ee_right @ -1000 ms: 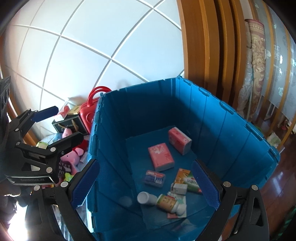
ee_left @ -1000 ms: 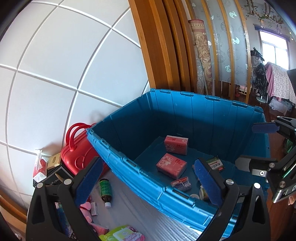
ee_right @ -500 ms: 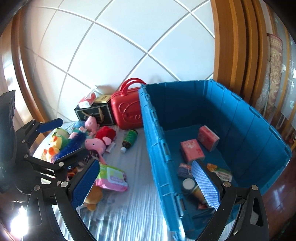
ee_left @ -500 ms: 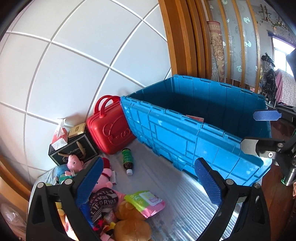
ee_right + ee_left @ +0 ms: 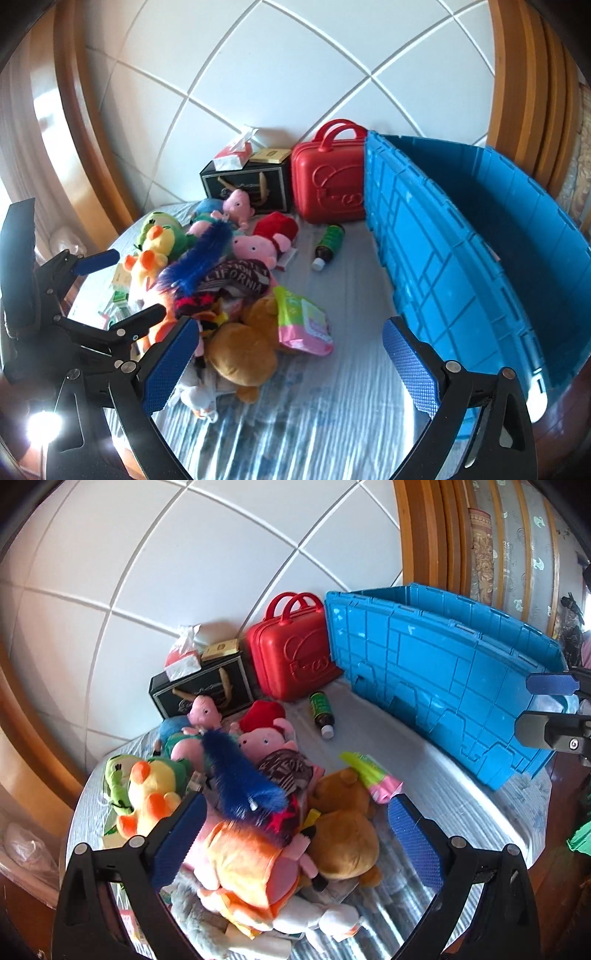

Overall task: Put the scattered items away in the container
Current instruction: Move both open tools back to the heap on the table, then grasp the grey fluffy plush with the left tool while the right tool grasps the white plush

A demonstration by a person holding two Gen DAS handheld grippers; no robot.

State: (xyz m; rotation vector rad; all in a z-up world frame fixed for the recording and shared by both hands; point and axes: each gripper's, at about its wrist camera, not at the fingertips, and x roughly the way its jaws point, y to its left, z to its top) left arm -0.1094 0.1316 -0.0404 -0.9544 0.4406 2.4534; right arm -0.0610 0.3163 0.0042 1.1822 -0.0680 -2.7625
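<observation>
The left gripper (image 5: 295, 834) is held with its blue-padded jaws spread wide, and nothing is gripped between them. Directly ahead of it, in the gap between the jaws, a heap of soft toys is seen: an orange plush (image 5: 247, 867) nearest the pads, a brown bear (image 5: 343, 834) just to its right, and a blue fuzzy toy (image 5: 240, 775) lying across the top of the heap. Left of the left pad, a yellow duck plush (image 5: 147, 790) is found. A green and pink packet (image 5: 369, 779) is lodged against the bear on the right-hand pad's side.

The right gripper (image 5: 291, 365) is likewise held wide, with nothing between its jaws. The bear (image 5: 240, 350) and the packet (image 5: 303, 321) are seen just ahead of its left pad, while bare striped cloth (image 5: 332, 406) is spread between the pads.

Farther out from both grippers, two pink pig toys (image 5: 255, 247) are piled behind the heap, and a green bottle (image 5: 328, 243) is laid on its side, apart from the toys. Beyond it, a red case (image 5: 328, 181) is stood upright against the wall, touching the blue container (image 5: 461, 266), which is set to the right of the right gripper. A black box (image 5: 247, 188) is placed left of the case.
</observation>
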